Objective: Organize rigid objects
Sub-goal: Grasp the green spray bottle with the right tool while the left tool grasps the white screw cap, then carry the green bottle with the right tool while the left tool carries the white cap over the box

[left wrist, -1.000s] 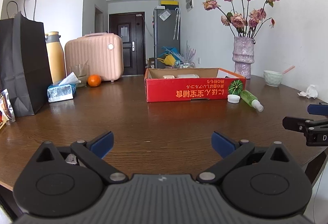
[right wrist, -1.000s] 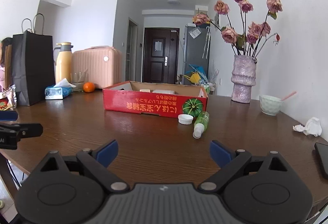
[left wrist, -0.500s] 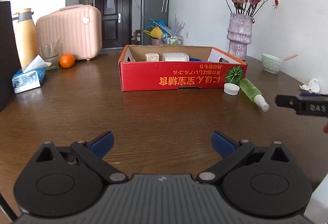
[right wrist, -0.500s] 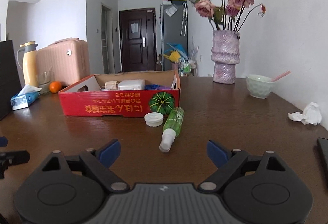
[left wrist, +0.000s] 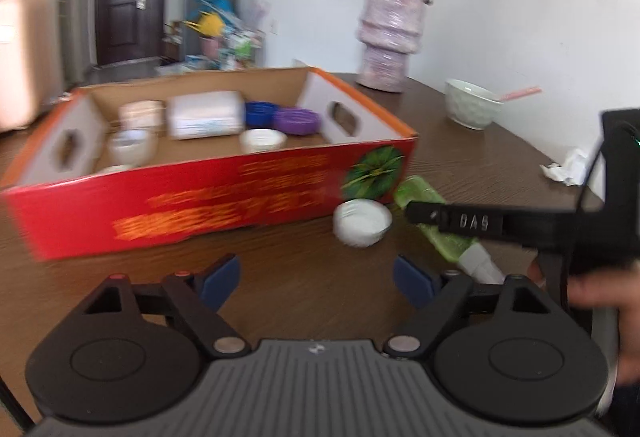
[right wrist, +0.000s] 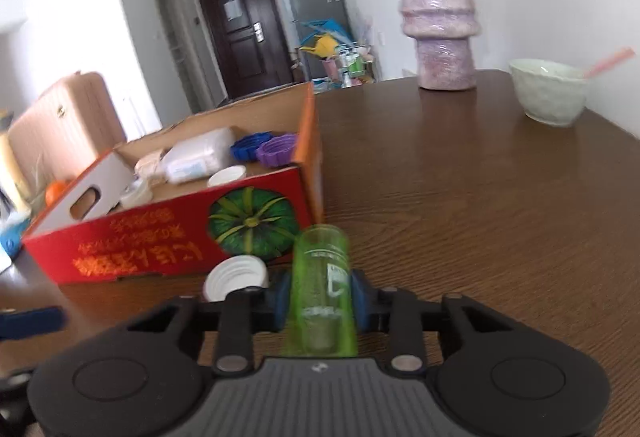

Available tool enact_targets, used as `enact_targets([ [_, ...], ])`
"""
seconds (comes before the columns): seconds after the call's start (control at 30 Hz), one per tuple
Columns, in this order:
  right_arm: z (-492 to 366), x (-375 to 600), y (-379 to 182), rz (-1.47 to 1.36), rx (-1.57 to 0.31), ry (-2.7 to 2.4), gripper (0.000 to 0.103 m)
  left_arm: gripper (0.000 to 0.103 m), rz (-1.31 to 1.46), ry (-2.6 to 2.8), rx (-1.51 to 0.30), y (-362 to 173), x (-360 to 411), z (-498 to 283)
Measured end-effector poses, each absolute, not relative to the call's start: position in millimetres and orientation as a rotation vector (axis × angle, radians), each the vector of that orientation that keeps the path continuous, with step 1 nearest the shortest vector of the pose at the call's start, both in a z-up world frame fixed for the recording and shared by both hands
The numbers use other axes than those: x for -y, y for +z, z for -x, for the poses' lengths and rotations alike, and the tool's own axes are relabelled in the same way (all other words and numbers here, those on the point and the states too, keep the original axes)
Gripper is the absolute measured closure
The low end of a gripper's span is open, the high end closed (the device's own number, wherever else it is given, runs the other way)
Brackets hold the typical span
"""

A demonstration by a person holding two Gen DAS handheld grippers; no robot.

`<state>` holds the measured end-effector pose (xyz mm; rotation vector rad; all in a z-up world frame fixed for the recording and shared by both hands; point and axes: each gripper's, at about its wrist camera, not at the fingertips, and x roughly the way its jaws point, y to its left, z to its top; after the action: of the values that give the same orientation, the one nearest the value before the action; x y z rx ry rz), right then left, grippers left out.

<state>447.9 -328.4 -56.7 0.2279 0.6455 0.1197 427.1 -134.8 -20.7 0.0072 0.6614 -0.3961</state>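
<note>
A green spray bottle lies on the brown table at the right end of a red cardboard box. My right gripper is shut on the bottle's body. In the left wrist view that right gripper reaches in from the right over the bottle, with a hand behind it. A white cap rests beside the bottle, against the box. My left gripper hovers just short of the cap, its jaws closing with nothing between them.
The box holds white containers, a blue lid and a purple lid. A purple vase, a pale bowl and a crumpled tissue stand to the right. A pink suitcase is far left.
Both grippers have moved forward to the box's right end. The right jaws have shut on the green bottle. The left jaws have narrowed a little.
</note>
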Motion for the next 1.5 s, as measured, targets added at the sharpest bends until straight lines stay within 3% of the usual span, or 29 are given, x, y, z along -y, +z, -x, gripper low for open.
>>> enact_targets([
  [0.3,-448.0,357.8,-63.3,-0.364,-0.611,0.100,0.073,0.037,-0.114,-0.419,-0.672,-47.7,189.5,-479.4],
  [0.33,-448.1,358.5,-63.7,-0.367,-0.611,0.101,0.073,0.043,-0.123,-0.412,-0.661,-49.6,191.8,-478.7],
  [0.37,-448.4,359.9,-63.9,-0.372,-0.610,0.100,0.073,0.057,-0.133,-0.400,-0.653,-50.7,193.9,-477.5],
  [0.4,-448.2,360.4,-64.2,-0.376,-0.609,0.100,0.073,0.062,-0.140,-0.397,-0.646,-50.5,194.7,-476.1],
  [0.67,-445.7,359.3,-63.8,-0.369,-0.612,0.114,0.073,0.062,-0.126,-0.304,-0.595,-32.4,161.3,-424.7],
  [1.17,-428.8,358.4,-56.5,-0.353,-0.533,0.158,0.073,0.062,-0.011,0.067,-0.422,47.0,16.1,-271.3],
  [1.5,-314.7,321.4,-25.4,-0.262,-0.459,0.221,0.073,0.062,0.053,-0.012,-0.370,49.4,-19.1,-228.7],
])
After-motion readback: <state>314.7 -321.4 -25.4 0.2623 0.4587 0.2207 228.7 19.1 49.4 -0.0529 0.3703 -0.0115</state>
